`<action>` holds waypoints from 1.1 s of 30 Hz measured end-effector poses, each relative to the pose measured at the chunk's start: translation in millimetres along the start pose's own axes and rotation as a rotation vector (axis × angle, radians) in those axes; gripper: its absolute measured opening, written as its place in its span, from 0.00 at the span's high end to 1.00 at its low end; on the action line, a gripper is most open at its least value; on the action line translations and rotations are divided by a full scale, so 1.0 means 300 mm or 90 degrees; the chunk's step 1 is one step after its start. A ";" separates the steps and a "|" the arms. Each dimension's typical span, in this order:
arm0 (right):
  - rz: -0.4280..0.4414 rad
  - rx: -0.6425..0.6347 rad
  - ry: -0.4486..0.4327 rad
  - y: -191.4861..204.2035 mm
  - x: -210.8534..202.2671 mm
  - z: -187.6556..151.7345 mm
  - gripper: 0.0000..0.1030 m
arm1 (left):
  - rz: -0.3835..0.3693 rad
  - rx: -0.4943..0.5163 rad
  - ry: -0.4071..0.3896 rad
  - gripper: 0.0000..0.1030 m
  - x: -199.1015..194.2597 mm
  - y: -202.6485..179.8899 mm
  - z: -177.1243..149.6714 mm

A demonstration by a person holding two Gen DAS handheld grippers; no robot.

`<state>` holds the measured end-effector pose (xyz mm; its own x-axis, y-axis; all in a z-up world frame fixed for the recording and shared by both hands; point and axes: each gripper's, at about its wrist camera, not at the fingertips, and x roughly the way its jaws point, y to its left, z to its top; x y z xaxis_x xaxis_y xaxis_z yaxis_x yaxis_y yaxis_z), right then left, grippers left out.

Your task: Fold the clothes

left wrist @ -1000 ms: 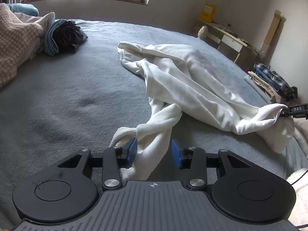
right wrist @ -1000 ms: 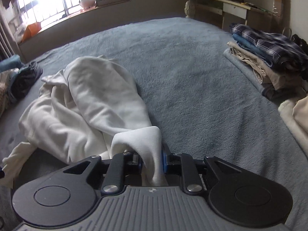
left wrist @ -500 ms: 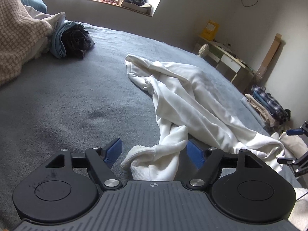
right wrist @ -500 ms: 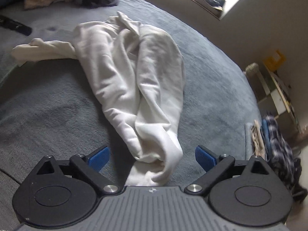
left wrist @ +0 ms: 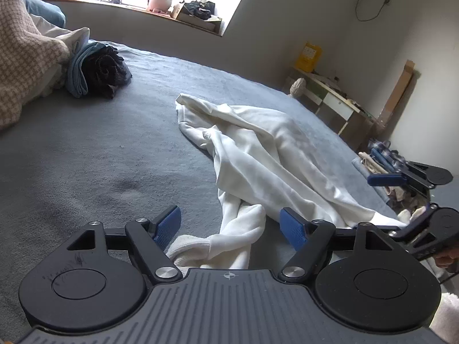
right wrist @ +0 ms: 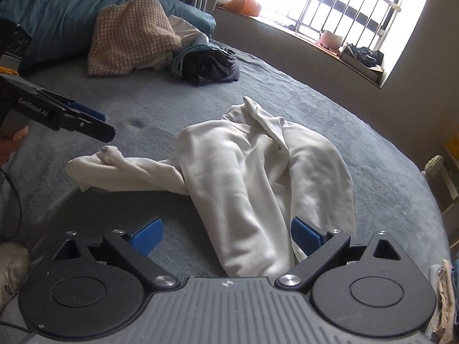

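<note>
Left wrist: sweatshirt cuff between gripper jaws

No legible text on anything

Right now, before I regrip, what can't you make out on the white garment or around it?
- White long-sleeved garment: its near cuff runs under the left gripper body, left wrist view.
- The other sleeve end is cut off by the right gripper body, right wrist view.
- Folded clothes stack: mostly behind the right gripper, left wrist view.
</note>
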<state>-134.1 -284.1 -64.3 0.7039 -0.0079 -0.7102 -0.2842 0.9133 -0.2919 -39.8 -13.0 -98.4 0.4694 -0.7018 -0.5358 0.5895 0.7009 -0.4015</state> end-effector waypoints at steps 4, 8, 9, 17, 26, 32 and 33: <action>-0.015 -0.002 0.022 0.008 0.145 0.022 0.18 | 0.004 0.022 0.020 0.26 0.048 -0.002 -0.012; -0.025 -0.010 0.056 0.015 0.269 0.019 0.27 | 0.001 0.037 0.036 0.26 0.089 0.002 -0.026; -0.036 -0.017 0.067 0.020 0.297 0.015 0.31 | -0.001 0.038 0.039 0.26 0.098 0.005 -0.030; -0.131 0.057 0.032 -0.072 0.319 0.039 0.93 | -0.005 0.059 0.054 0.26 0.157 0.004 -0.039; -0.266 0.539 -0.179 -0.586 -0.008 -0.032 0.95 | 0.014 0.087 0.080 0.26 0.241 -0.050 -0.031; -0.317 0.843 -0.195 -0.819 -0.110 -0.355 0.98 | 0.036 0.101 0.105 0.28 0.303 -0.089 -0.004; -0.312 0.876 -0.184 -0.829 -0.113 -0.404 0.98 | 0.037 0.102 0.108 0.28 0.312 -0.093 0.003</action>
<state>-166.1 -560.4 -45.3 0.6935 -0.4924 -0.5260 0.7198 0.5042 0.4771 -11.7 -98.3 -136.5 0.3963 -0.6193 -0.6778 0.6677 0.7012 -0.2502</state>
